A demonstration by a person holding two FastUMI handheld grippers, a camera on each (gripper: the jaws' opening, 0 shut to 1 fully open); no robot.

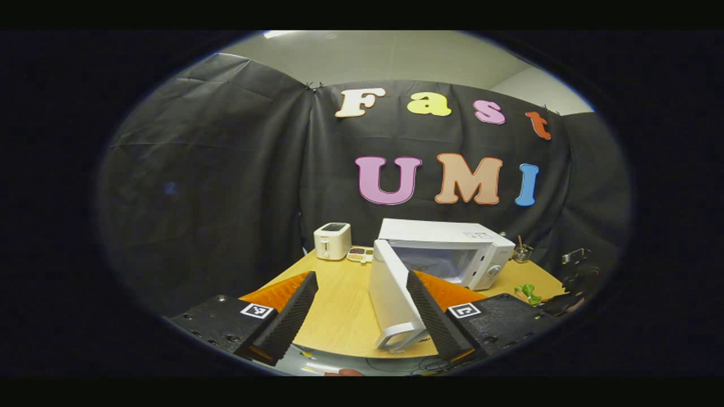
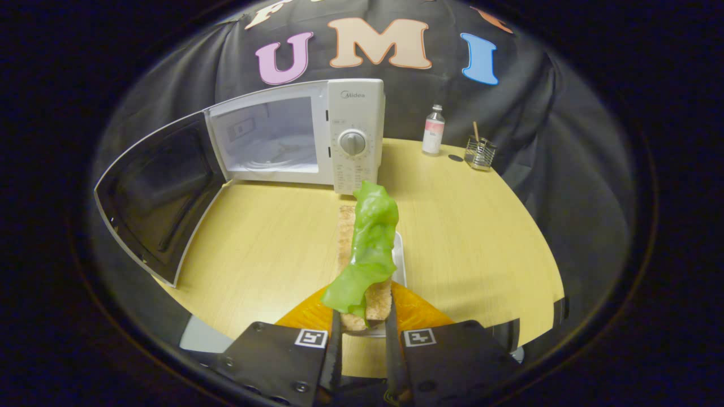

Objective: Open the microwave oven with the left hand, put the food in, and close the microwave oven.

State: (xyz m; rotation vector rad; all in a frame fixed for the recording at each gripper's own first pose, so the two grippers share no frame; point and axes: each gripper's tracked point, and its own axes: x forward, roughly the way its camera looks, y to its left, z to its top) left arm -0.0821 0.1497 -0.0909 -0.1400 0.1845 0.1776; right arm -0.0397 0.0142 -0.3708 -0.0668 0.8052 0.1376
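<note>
Gripping the food (image 2: 367, 249) at its near end, right gripper (image 2: 360, 333) has fingers closed on bread w/ lettuce, held above table (image 2: 481, 226). Judged light, soft, floppy; hold low, near the bread. Left gripper (image 1: 362, 316) fingers spread, empty. Beyond, microwave (image 2: 353, 135) w/ door (image 2: 153, 192) open; panel reads "Midea".

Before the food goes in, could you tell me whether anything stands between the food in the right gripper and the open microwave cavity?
Nothing visible does. The right gripper holds the food, and only bare table lies between it and the microwave. The door is swung wide to the cavity's left, clear of the opening.
</note>
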